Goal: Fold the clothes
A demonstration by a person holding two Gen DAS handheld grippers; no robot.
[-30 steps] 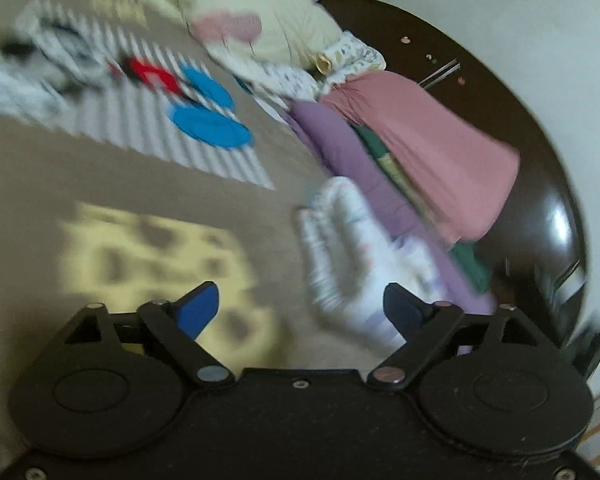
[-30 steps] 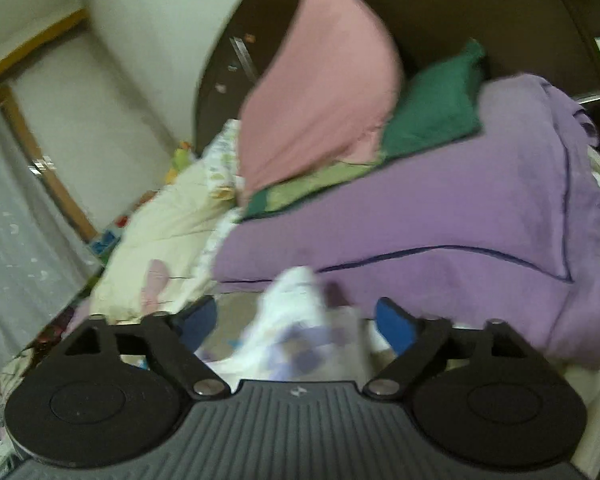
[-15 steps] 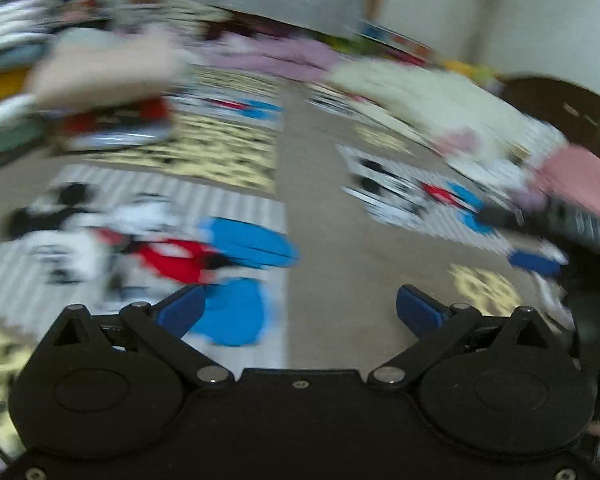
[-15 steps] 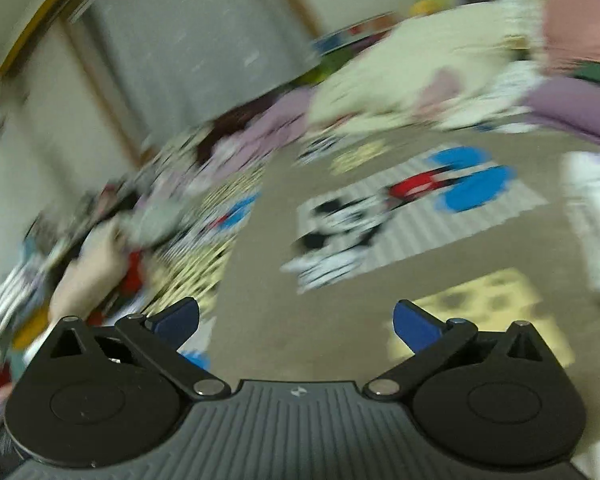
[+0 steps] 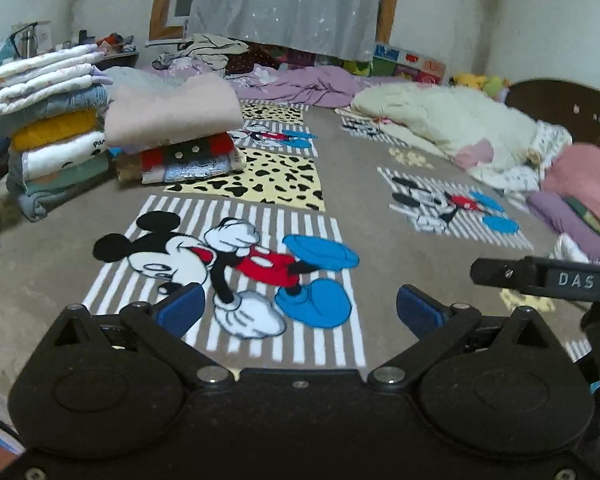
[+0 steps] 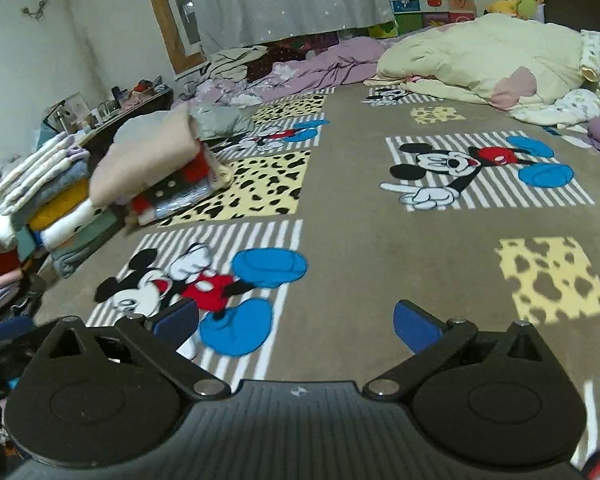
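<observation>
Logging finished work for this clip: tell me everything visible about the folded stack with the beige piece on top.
The stack sits on the cartoon-print blanket, partly over a yellow spotted patch. On top lies a thick beige piece, folded with a rounded edge. Under it are a red-and-black layer with white dots and a pale silvery one. It looks soft, like fleece. A taller pile stands beside it; whether they touch is unclear. No gripper touches it.

A second ago both cameras faced the pile of pillows (image 5: 580, 196) by the dark headboard (image 5: 560, 100), with a white patterned garment (image 5: 572, 249) close in front. Now both have swung away from the pillows to the open cartoon blanket (image 5: 380, 208) and the stacks of folded clothes (image 5: 168, 128). The left gripper (image 5: 298, 312) and right gripper (image 6: 296, 324) have spread slightly wider, nothing between their pads. The garment now lies beside the pillows.
</observation>
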